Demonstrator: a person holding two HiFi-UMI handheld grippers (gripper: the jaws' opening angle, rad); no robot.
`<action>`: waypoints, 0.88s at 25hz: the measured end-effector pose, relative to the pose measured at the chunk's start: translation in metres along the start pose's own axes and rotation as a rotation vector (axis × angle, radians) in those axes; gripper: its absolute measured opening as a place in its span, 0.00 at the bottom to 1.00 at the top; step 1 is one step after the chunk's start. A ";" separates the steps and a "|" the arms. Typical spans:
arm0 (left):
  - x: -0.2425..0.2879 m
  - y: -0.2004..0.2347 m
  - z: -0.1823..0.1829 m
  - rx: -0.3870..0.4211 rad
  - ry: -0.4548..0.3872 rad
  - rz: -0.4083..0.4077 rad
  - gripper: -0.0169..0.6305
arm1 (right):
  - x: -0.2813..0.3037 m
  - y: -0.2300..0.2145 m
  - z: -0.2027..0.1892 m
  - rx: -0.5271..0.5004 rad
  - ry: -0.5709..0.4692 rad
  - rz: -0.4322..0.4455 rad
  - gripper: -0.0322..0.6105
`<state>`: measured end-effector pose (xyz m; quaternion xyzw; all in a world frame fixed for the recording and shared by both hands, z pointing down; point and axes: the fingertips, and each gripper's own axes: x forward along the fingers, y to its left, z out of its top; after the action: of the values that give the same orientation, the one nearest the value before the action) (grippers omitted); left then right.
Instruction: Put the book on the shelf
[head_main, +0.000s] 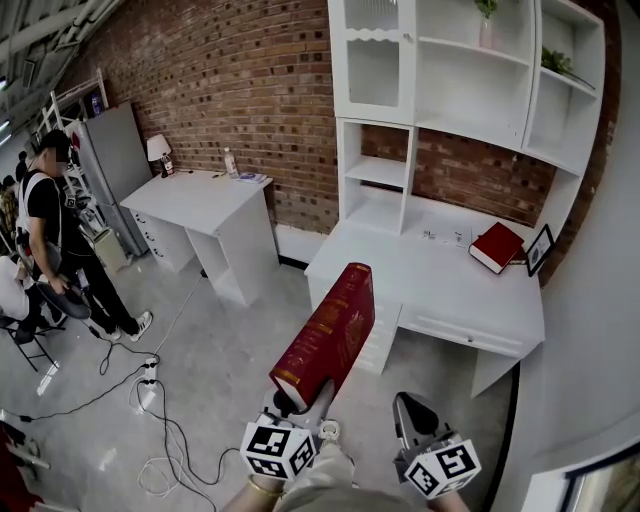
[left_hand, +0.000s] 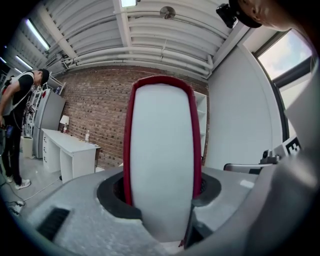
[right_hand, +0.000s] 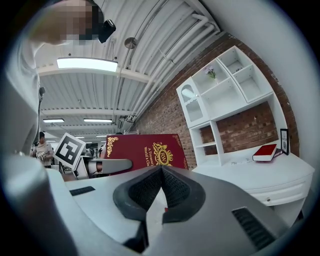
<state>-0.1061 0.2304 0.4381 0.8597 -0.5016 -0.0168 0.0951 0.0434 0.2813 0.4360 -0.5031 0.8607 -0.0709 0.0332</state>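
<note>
Book (head_main: 328, 335), thick red hardback, is hanging over the floor (head_main: 215, 385) short of the desk (head_main: 440, 285) & shelf (head_main: 385, 170), w/ left gripper (head_main: 298, 400) clamping its near end and right gripper (head_main: 412, 410) sitting closed, empty; we're judging it heavy, stiff, glossy, prob. levering down unless we're supporting it nearer mid-spine.

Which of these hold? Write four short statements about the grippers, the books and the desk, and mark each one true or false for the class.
1. The left gripper grips a red book between its fingers. True.
2. The right gripper holds a book as well. False: its fingers are closed together on nothing.
3. A second red book lies on the white desk. True.
4. The held book already stands on the shelf. False: it is in the air, short of the desk.
</note>
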 end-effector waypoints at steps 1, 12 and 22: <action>0.004 0.002 0.002 -0.003 -0.002 -0.002 0.38 | 0.004 -0.002 0.001 0.000 0.004 0.000 0.06; 0.045 0.026 0.010 -0.015 -0.009 -0.004 0.38 | 0.047 -0.029 0.007 0.007 0.007 -0.007 0.06; 0.082 0.044 0.019 -0.022 -0.005 -0.015 0.38 | 0.086 -0.044 0.015 0.004 0.008 -0.007 0.06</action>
<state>-0.1053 0.1358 0.4328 0.8624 -0.4950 -0.0252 0.1031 0.0413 0.1835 0.4291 -0.5056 0.8590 -0.0749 0.0307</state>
